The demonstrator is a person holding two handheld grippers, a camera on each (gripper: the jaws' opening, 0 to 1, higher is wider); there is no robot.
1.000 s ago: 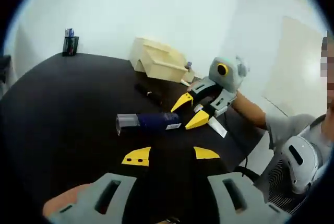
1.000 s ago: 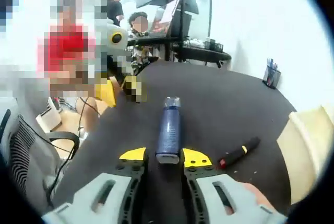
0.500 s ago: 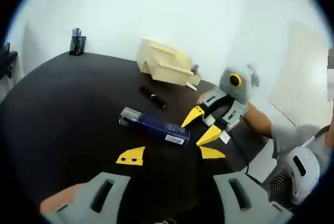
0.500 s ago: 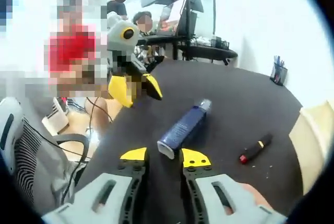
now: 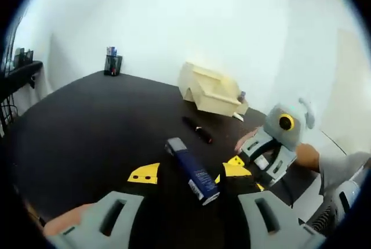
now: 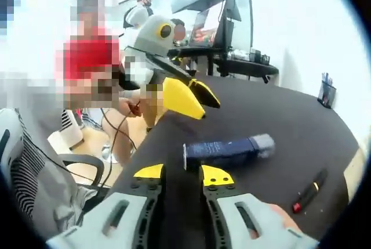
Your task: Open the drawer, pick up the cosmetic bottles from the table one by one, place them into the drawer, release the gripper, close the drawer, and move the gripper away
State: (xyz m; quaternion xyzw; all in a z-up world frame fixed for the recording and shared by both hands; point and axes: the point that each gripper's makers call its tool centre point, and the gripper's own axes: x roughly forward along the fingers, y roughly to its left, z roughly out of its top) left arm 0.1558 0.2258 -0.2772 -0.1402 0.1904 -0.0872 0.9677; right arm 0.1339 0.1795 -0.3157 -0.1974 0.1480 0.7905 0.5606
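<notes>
Blue cosmetic bottle (image 5: 193,170) (image 6: 227,149) lies flat on black worktop (image 5: 87,121), just ahead of both grippers. Left gripper (image 5: 191,172) open, empty. Right gripper (image 6: 181,173) nearly closed, empty. Wooden drawer box (image 5: 211,89) farther back.

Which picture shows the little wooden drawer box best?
The left gripper view. There the pale wooden drawer box sits whole on the black table, beyond the dark blue bottle. In the right gripper view, I can't make the box out; a pale sliver at the far right edge may be its corner.
</notes>
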